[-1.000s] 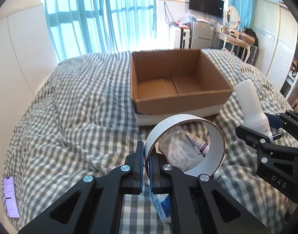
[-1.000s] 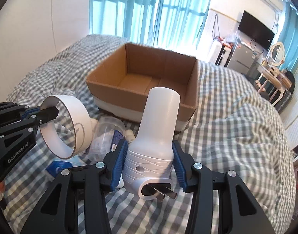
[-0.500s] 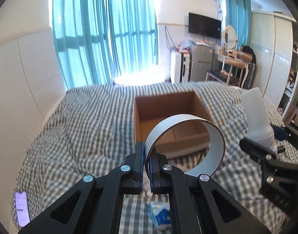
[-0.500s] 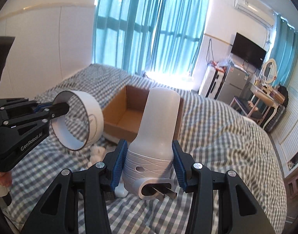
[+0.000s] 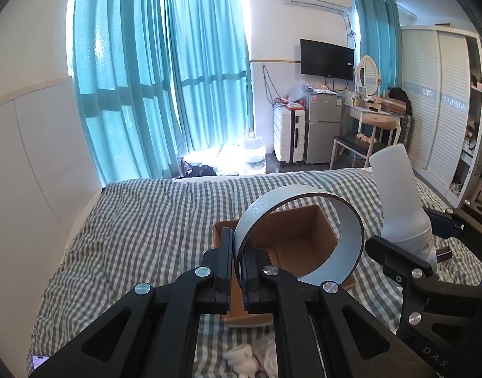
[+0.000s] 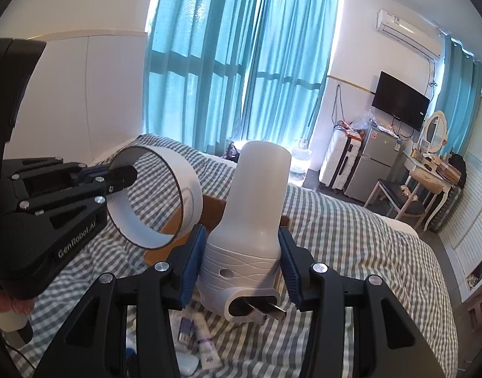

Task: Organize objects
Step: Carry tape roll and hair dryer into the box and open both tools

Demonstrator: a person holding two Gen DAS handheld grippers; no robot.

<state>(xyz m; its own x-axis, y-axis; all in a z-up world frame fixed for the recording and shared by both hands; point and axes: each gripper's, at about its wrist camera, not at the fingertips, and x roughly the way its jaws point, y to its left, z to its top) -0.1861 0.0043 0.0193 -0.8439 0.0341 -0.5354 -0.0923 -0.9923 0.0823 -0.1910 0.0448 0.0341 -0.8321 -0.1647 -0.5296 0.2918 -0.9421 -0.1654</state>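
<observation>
My left gripper (image 5: 236, 252) is shut on the thin wall of a white ring (image 5: 351, 230) and holds it in the air. An open brown cardboard box (image 5: 304, 223) lies below, seen through the ring. My right gripper (image 6: 241, 245) is shut on the ribbed base of a white plug-in device (image 6: 256, 195), whose metal prongs point toward the camera. In the right wrist view the left gripper (image 6: 121, 176) and the ring (image 6: 190, 195) hang to the left, in front of the box (image 6: 214, 212). In the left wrist view the right gripper (image 5: 408, 242) carries the device (image 5: 395, 195) at the right.
The box sits on a bed with a grey checked cover (image 5: 146, 236). Small tubes (image 6: 203, 340) and crumpled white material (image 5: 244, 359) lie on the cover under the grippers. A phone (image 5: 39, 360) lies at the near left. A fridge (image 5: 323, 126) and dressing table stand beyond the bed.
Both grippers have risen together, each still holding its object. The box and the small items on the cover have dropped lower in both views, and more of the room shows.
</observation>
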